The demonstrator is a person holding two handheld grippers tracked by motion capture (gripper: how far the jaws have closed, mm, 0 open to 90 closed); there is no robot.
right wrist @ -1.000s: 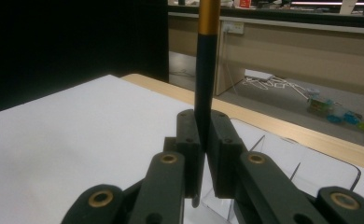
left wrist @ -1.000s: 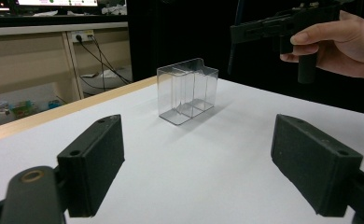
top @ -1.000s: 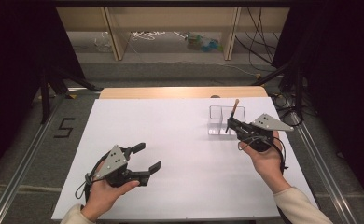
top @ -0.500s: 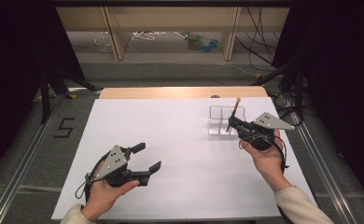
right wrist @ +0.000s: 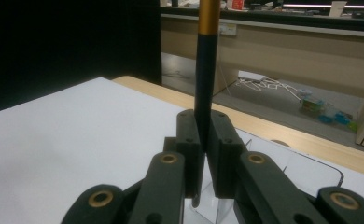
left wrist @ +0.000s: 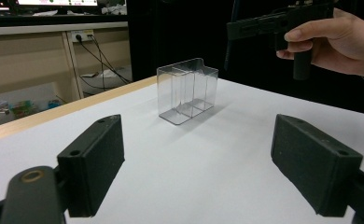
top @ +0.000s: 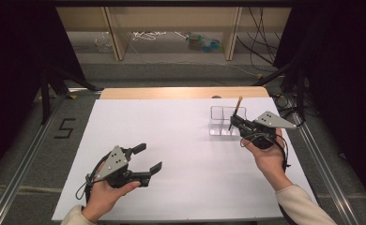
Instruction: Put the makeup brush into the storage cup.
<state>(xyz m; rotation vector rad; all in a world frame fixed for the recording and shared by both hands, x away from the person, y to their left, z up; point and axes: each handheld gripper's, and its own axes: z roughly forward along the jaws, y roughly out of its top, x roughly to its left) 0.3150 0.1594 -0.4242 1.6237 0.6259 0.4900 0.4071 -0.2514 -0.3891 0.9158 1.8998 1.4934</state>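
Observation:
A clear plastic organizer box (top: pixel 227 120) (left wrist: pixel 186 89) with divided compartments stands on the white table (top: pixel 171 140) at the right. Just over its right side my right gripper (top: pixel 232 123) (right wrist: pixel 203 140) is shut on a dark pen with a gold upper end (top: pixel 236 108) (right wrist: pixel 205 70), held upright; its lower tip hangs above the box (right wrist: pixel 264 186). At the near left my left gripper (top: pixel 149 158) (left wrist: pixel 199 168) rests low over the table, open, nothing between its pads (left wrist: pixel 94 165). It faces the box from a distance.
The wooden table edge (top: pixel 181 92) runs along the far side. Behind it, wooden shelving with cables and small clutter (top: pixel 200 41). Metal rails (top: pixel 26 159) flank the table, and a "5" mark (top: pixel 64 127) lies on the floor at the left.

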